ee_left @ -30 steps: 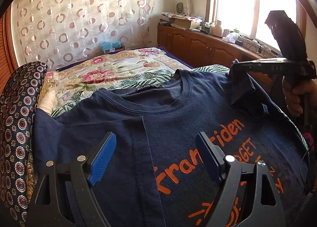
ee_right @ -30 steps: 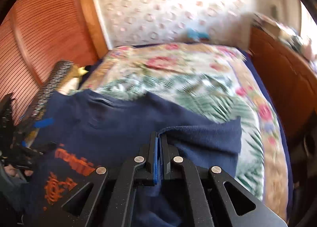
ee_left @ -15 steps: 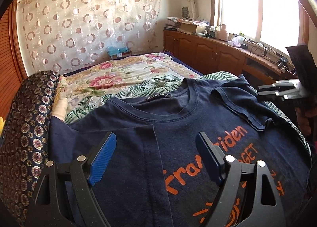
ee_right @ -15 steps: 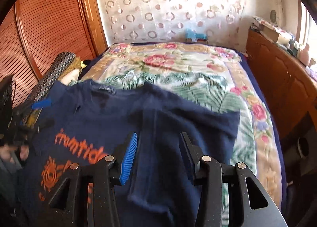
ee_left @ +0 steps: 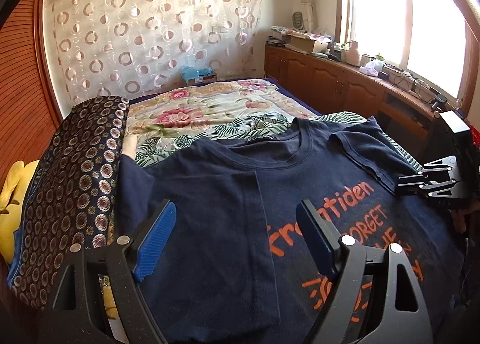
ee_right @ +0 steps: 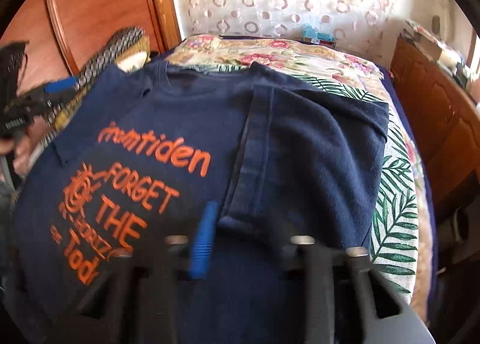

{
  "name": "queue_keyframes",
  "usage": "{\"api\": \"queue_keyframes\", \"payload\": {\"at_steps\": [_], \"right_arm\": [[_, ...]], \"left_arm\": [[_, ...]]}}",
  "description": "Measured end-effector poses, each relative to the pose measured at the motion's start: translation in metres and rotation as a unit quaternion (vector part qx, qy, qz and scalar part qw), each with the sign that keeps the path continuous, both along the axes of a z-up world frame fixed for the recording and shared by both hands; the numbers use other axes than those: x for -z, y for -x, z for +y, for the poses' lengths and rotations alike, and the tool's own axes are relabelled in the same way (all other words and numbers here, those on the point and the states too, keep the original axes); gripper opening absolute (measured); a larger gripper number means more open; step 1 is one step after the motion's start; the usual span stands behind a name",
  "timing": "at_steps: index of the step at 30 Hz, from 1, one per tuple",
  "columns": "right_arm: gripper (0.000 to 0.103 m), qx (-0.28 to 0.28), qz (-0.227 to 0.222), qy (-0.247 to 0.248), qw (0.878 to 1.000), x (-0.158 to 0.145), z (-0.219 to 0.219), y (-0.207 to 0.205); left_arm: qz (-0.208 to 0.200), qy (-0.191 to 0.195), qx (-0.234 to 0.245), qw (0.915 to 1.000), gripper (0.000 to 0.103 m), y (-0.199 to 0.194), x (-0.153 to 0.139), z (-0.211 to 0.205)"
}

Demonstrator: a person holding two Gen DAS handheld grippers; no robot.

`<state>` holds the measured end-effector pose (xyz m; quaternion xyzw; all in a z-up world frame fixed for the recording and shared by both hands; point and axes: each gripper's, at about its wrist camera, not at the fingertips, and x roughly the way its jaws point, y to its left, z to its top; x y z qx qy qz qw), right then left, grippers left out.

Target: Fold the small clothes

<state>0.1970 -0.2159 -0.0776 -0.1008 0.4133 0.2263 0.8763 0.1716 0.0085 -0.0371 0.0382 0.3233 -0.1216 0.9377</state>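
Left wrist view: navy T-shirt spread front-up on the flowered bed, with the orange print on its chest. Left of the print, one side panel already laid inward, edge straight. Left tool poised above that panel, jaws wide apart, holding nothing. Right of the print, right tool low at the folded sleeve's hem; seen side-on, so gap hard to read from here.

Right wrist view, blurred: right of the print, sleeve turned in over the chest, its hem corner just ahead of the right tool. Jaws just been closing, yet seen apart here, the corner between them and apparently not pinched. Left tool far left of the print, off the shirt's edge.

Likely step: tidying the right side fold. To do it well: pinch the hem corner only, not the layer beneath; draw it outward from the print until flat; match the fold line to the left panel's edge; press wrinkles away from the print before folding bottom to collar.
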Motion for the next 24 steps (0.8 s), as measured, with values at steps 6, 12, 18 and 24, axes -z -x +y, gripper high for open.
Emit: {"api": "queue_keyframes", "payload": {"at_steps": [6, 12, 18, 24], "right_arm": [[0.005, -0.014, -0.005, -0.03, 0.999, -0.011, -0.01, 0.015], [0.005, -0.026, 0.01, -0.075, 0.997, -0.023, -0.015, 0.029], [0.039, 0.005, -0.008, -0.086, 0.996, -0.031, -0.046, 0.018], [0.046, 0.071, -0.028, -0.062, 0.995, -0.031, -0.084, -0.021]], "left_arm": [[-0.001, -0.003, -0.008, 1.0, 0.083, 0.002, -0.001, 0.005], [-0.006, -0.004, -0.017, 0.9998, 0.083, 0.0, -0.006, 0.012], [-0.007, -0.013, -0.03, 0.9994, 0.083, -0.004, -0.01, 0.022], [-0.004, -0.026, -0.052, 0.9983, 0.083, -0.015, -0.017, 0.039]]}}
